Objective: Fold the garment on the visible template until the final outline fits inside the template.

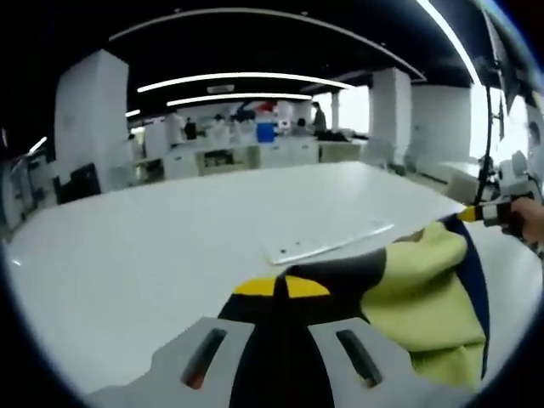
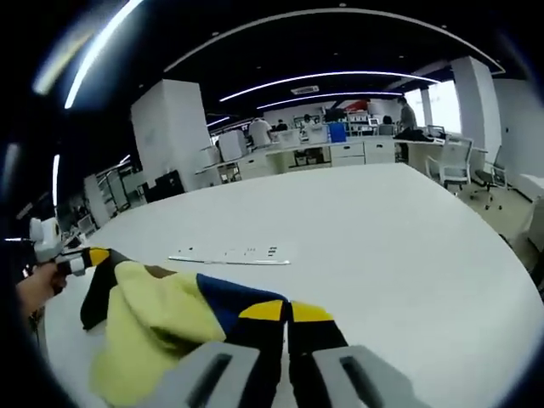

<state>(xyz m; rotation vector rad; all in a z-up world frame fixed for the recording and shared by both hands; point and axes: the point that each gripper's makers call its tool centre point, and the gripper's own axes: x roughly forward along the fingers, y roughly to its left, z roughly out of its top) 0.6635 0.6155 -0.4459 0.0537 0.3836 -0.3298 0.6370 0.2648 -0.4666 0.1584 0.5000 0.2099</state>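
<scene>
You have no readable text here; the dark marks on the clear template (image 2: 231,254) are too small to make out.

Garment (image 1: 425,289) lies on table (image 1: 153,255), its edge between jaws of left gripper (image 1: 281,293). Template (image 1: 327,242) flat on table, just beyond garment. Right gripper (image 1: 489,212) at far right of left gripper view, at garment's far end.

Right gripper view: garment (image 2: 161,319) left of centre, template (image 2: 229,254) behind it. Left gripper (image 2: 72,262) at far left. Desks (image 2: 340,153) well behind table.
</scene>
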